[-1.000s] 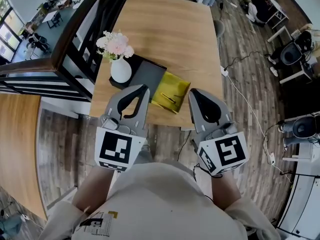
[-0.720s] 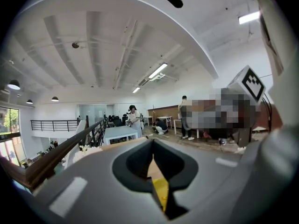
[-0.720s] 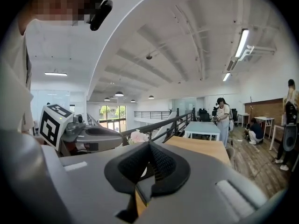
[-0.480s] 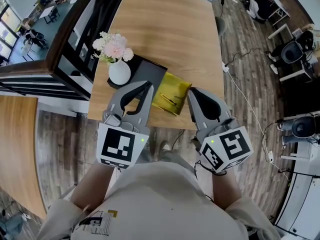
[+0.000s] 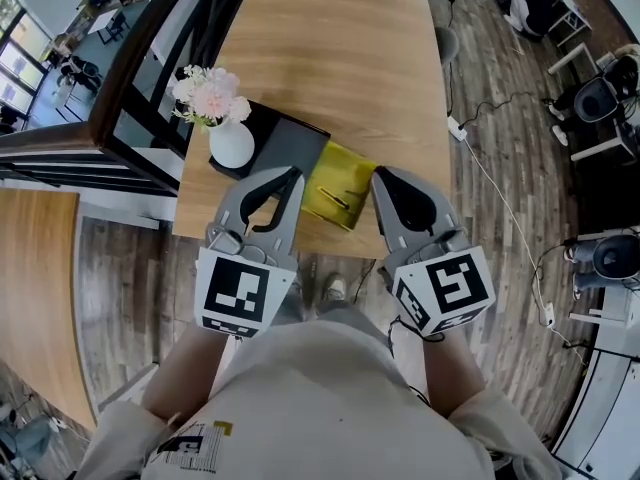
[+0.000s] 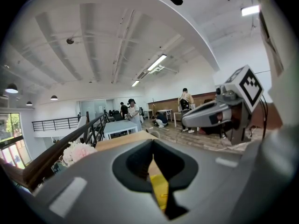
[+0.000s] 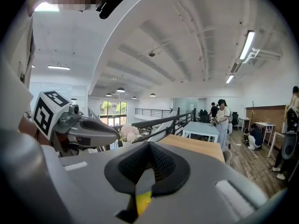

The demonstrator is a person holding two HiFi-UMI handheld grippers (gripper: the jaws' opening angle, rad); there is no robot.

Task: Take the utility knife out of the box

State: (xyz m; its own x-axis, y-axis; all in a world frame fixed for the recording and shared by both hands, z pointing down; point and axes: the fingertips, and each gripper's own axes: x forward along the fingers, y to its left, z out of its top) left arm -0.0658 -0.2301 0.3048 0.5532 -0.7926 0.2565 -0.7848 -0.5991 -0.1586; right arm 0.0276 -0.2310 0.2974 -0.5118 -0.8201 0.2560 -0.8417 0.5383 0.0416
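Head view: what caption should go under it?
Left claw and right claw point at a yellow object on a wooden table near a flower vase.

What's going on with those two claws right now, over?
Both shut, empty: left gripper, right gripper. Yellow box ahead, near table edge, untouched; knife not visible. Vase of flowers beside it, not in the way.

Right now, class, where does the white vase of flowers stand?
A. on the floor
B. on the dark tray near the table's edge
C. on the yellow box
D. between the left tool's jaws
B: the head view shows the white vase resting on one end of the dark tray, with the yellow box lying beside that tray on the wooden table.
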